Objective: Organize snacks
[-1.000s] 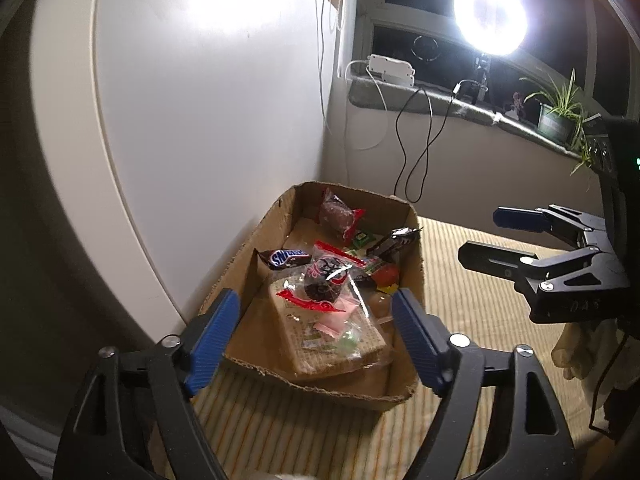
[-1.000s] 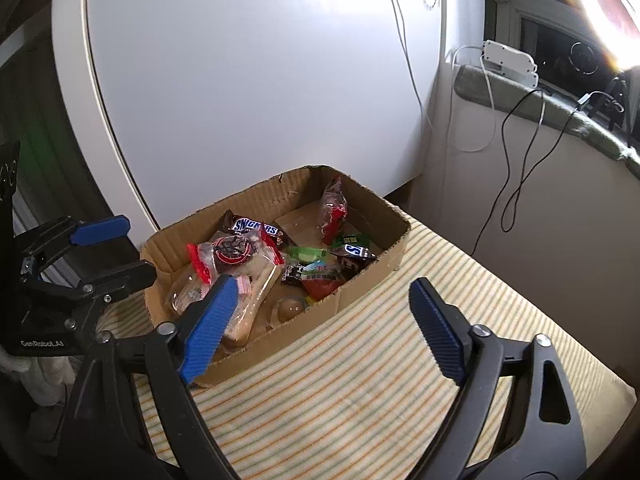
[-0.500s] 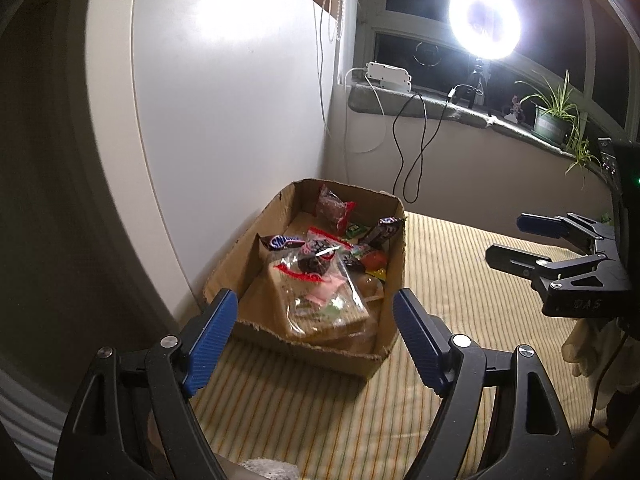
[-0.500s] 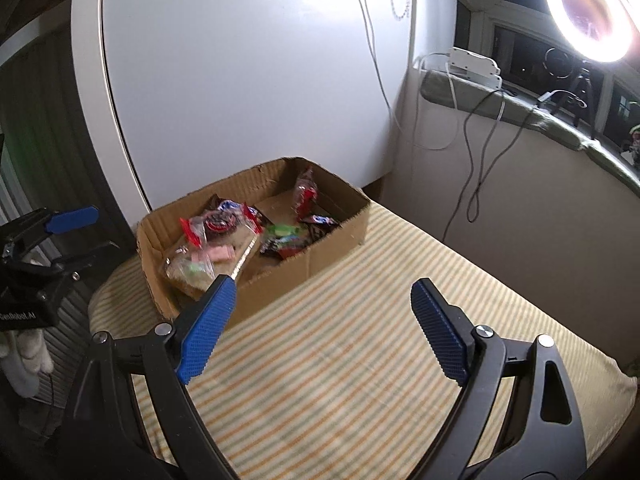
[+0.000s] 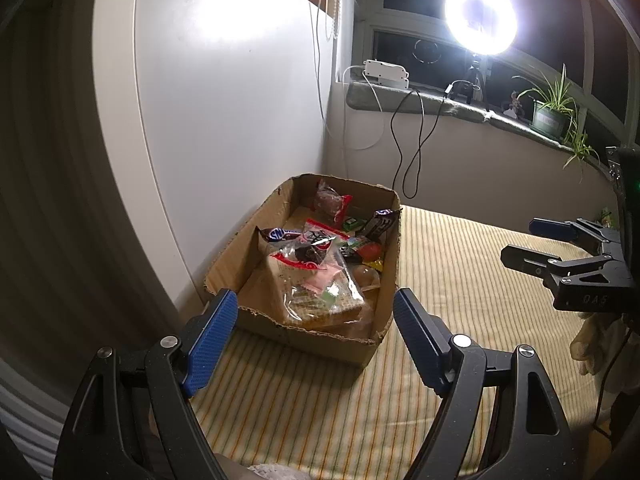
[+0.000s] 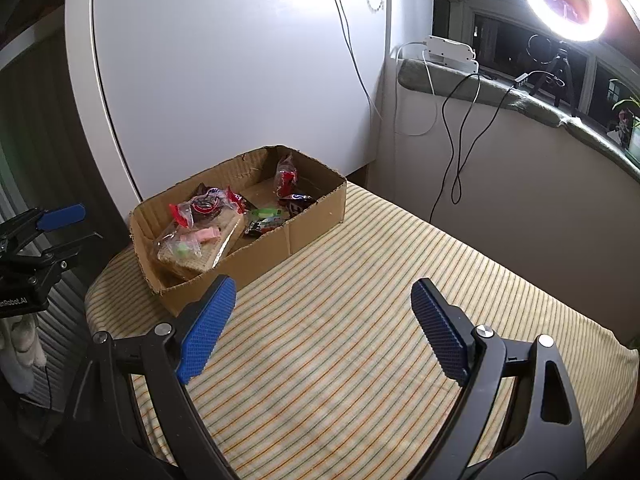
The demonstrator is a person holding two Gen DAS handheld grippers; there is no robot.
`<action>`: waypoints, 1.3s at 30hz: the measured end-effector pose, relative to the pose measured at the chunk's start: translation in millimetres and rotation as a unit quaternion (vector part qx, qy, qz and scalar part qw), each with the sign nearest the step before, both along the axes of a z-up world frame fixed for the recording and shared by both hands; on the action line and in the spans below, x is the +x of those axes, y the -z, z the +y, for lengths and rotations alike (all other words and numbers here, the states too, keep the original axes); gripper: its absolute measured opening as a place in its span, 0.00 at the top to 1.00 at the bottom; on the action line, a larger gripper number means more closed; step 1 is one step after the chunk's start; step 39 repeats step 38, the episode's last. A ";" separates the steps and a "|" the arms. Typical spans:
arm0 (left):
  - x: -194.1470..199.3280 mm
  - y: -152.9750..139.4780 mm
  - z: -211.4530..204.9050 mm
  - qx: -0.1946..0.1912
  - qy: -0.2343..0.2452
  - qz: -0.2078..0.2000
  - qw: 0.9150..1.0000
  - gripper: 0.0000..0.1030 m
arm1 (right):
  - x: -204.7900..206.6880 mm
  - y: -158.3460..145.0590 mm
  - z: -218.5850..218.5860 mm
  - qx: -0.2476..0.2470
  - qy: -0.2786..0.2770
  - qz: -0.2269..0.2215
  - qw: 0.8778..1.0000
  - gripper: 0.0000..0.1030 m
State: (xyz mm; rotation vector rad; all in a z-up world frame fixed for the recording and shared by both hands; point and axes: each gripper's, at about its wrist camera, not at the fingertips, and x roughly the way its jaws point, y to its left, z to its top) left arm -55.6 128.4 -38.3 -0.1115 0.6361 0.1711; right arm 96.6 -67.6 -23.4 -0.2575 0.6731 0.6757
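Observation:
A shallow cardboard box (image 5: 390,256) sits at the far left of a striped table (image 5: 460,280), against a white panel. It holds several snacks: a clear bag of wafers (image 5: 316,284), a Snickers bar (image 5: 280,235), a red-wrapped snack (image 5: 330,200) and small candies. The box also shows in the right wrist view (image 6: 304,228). My left gripper (image 5: 314,336) is open and empty, just short of the box's near wall. My right gripper (image 6: 320,328) is open and empty above the bare cloth, right of the box. Each gripper shows in the other's view (image 5: 560,248) (image 6: 52,228).
A white panel (image 6: 240,92) stands behind the box. A window ledge (image 5: 460,104) carries a ring light (image 5: 480,16), a white power strip (image 5: 386,74) with hanging cables, and a potted plant (image 5: 550,114). The striped cloth (image 6: 400,280) stretches right of the box.
Both grippers have pulled back and away from the box, which now looks smaller and farther. Both stayed open. The snacks have not moved.

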 end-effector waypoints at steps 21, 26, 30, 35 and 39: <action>-2.4 1.6 -1.9 -0.002 -0.002 0.001 1.000 0.22 | -0.1 5.4 -0.7 -0.005 0.001 0.006 1.000 0.11; -2.6 1.7 -1.5 -0.003 -0.002 0.001 1.000 0.22 | -0.5 6.5 -0.7 -0.006 0.000 0.008 1.000 0.11; -2.3 1.7 -1.2 -0.003 -0.002 0.000 1.000 0.22 | -0.5 6.6 -1.0 -0.005 0.000 0.008 1.000 0.11; -4.3 1.5 -2.8 -0.002 0.000 -0.004 1.000 0.22 | -0.5 7.1 -2.8 -0.005 0.003 0.009 1.000 0.11; -5.2 1.4 -4.4 0.000 0.001 -0.004 1.000 0.22 | 0.1 7.4 -3.5 -0.005 0.003 0.011 1.000 0.11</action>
